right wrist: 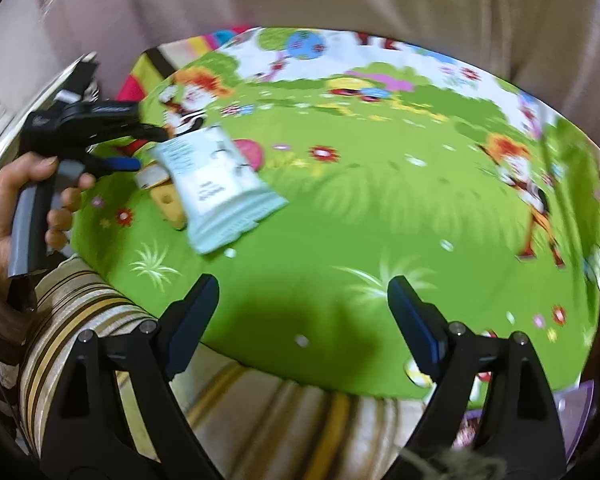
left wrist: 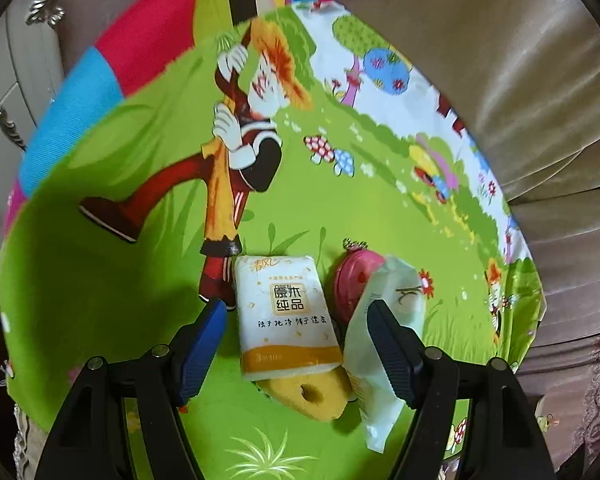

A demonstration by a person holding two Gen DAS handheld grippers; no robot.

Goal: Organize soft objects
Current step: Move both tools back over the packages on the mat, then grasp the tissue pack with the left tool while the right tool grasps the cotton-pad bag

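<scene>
On the green cartoon-print cloth (left wrist: 100, 280) lies a small heap of soft things. A white tissue pack (left wrist: 288, 312) rests on a yellow sponge (left wrist: 312, 392). Beside them are a pink round purse (left wrist: 354, 284) and a pale green wipes packet (left wrist: 376, 400). My left gripper (left wrist: 296, 312) is open, its fingers either side of the tissue pack with gaps showing, and the right finger is over the wipes packet. In the right wrist view the wipes packet (right wrist: 220, 188) lies on top of the heap and a hand (right wrist: 4, 204) holds the left gripper (right wrist: 140, 148). My right gripper (right wrist: 302, 284) stands open over bare cloth, holding nothing.
Beige velvet upholstery (left wrist: 520, 60) surrounds the cloth at the back and right. A striped cushion (right wrist: 72, 308) lies under the cloth's near edge. A white cabinet with metal handles (left wrist: 12, 80) stands at the left. A red and blue cushion (left wrist: 112, 60) shows behind the cloth.
</scene>
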